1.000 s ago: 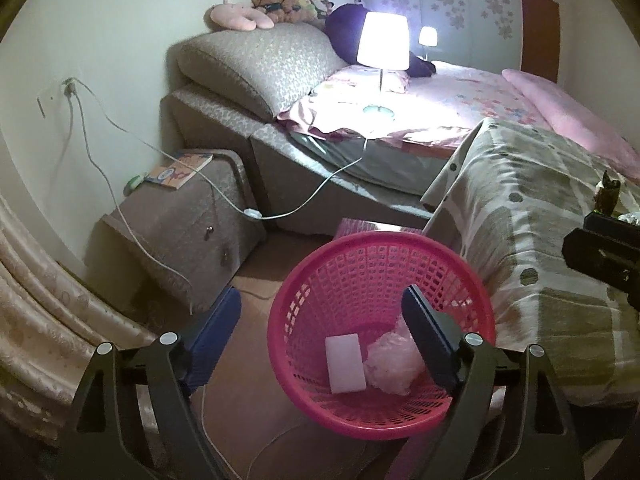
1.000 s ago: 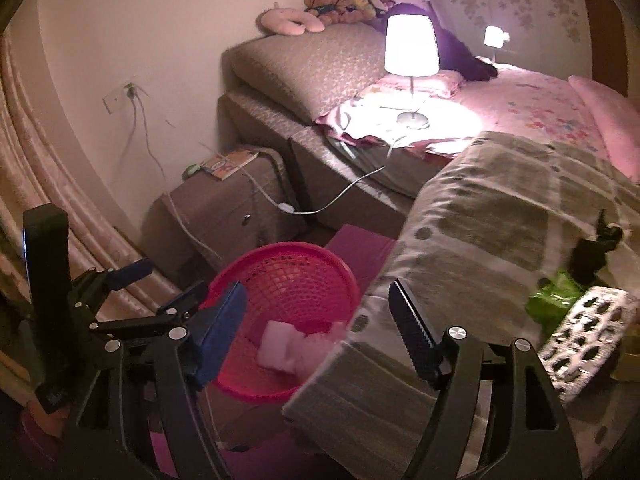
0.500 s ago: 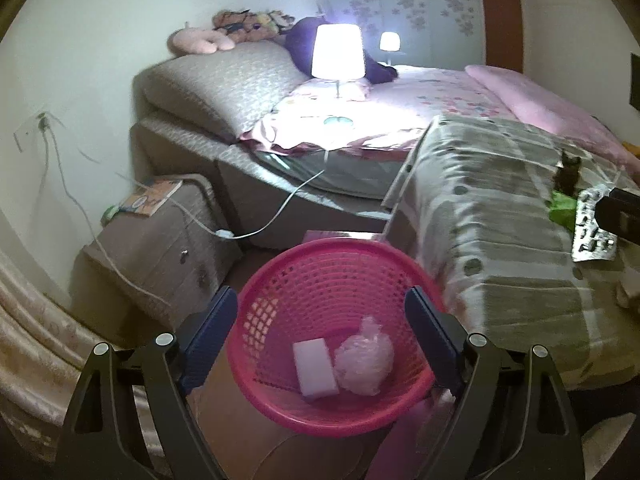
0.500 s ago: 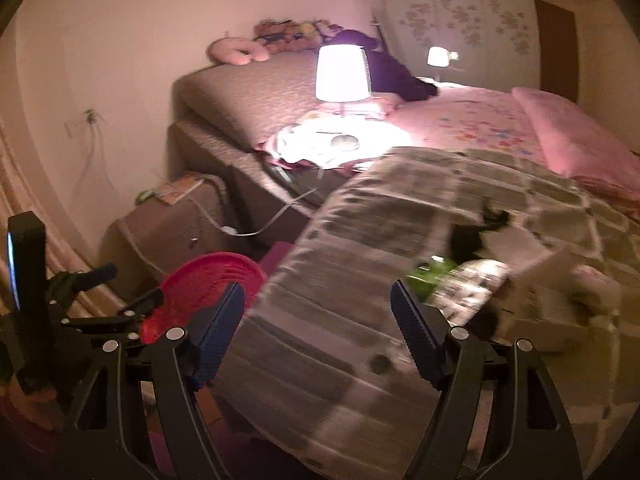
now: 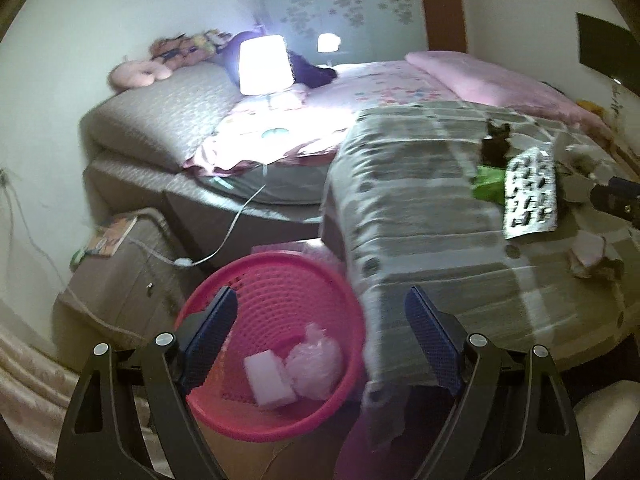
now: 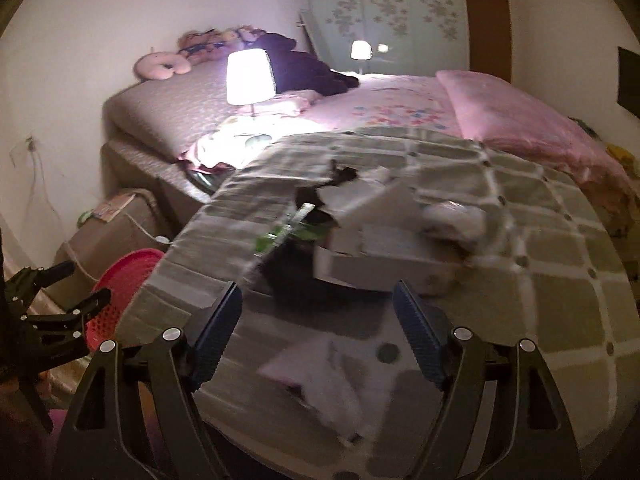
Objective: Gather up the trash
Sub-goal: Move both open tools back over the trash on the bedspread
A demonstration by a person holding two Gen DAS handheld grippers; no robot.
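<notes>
A pink mesh basket [image 5: 320,280] stands on the floor beside the bed and holds a white block [image 5: 267,377] and a crumpled clear bag [image 5: 316,364]. My left gripper [image 5: 320,316] is open and empty above the basket. My right gripper [image 6: 318,308] is open and empty over the checked blanket [image 6: 520,272]. Trash lies on the blanket: a white box [image 6: 384,248], a green wrapper [image 6: 280,236], a patterned packet [image 5: 530,196], crumpled tissue [image 6: 452,216] and a pale paper [image 6: 332,380] just below the right gripper. The basket's rim also shows at left in the right wrist view [image 6: 120,276].
A lit lamp [image 5: 264,64] stands on the pink bedding. Its cord [image 5: 236,228] runs down toward a grey nightstand [image 5: 120,280] by the wall. A grey headboard cushion [image 5: 160,116] with plush toys is at the back. A curtain [image 5: 24,380] hangs at far left.
Both grippers have swung right, toward the bed. The right gripper has moved from the basket side to over the trash on the blanket. Both stay open.
</notes>
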